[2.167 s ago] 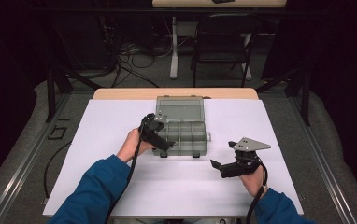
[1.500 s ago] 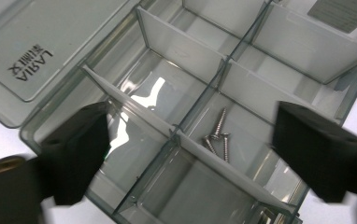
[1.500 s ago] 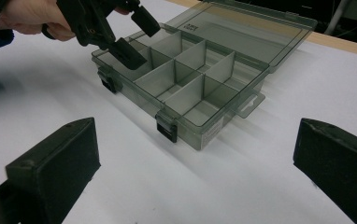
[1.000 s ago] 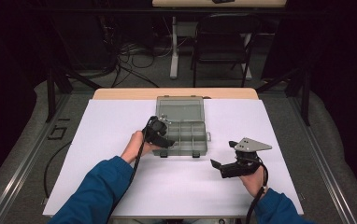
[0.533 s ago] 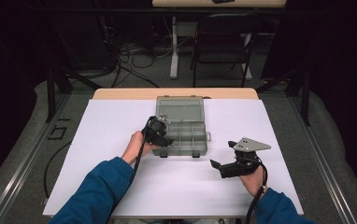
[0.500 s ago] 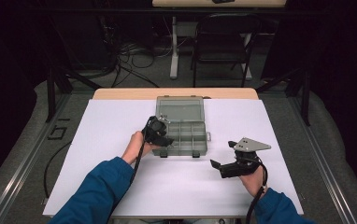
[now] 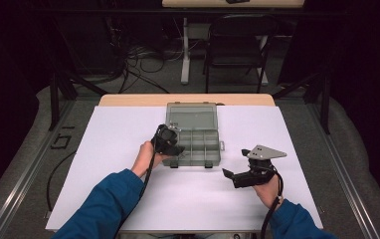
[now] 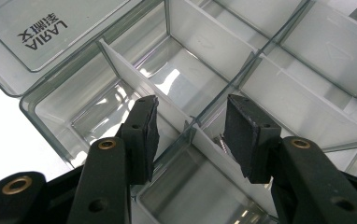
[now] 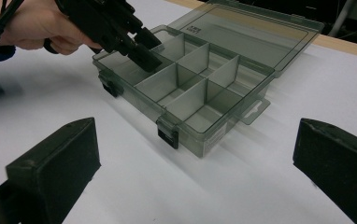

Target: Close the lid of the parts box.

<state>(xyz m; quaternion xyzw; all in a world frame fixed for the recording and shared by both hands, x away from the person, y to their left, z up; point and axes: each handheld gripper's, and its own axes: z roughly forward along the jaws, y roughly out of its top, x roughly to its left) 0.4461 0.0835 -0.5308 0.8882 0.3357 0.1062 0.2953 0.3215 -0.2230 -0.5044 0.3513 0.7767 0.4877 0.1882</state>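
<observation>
Left gripper view: left gripper point(image 8: 190, 135) jaws, closing but apart, straddle a divider point(image 8: 167, 109) of the organizer box point(image 7: 194, 133), a small screw point(image 8: 223, 142) by the right pad.

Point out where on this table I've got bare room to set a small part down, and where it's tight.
Free: the white sheet left of the open organizer box, the strip between the box and the right gripper, and the stretch near the front edge between the forearms. Tight: the box's left end, where the left gripper reaches into a compartment, jaws astride a divider.

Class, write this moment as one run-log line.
left gripper: jaws just closing astride a divider | organiser box: lid open | right gripper: open, on the paper
</observation>
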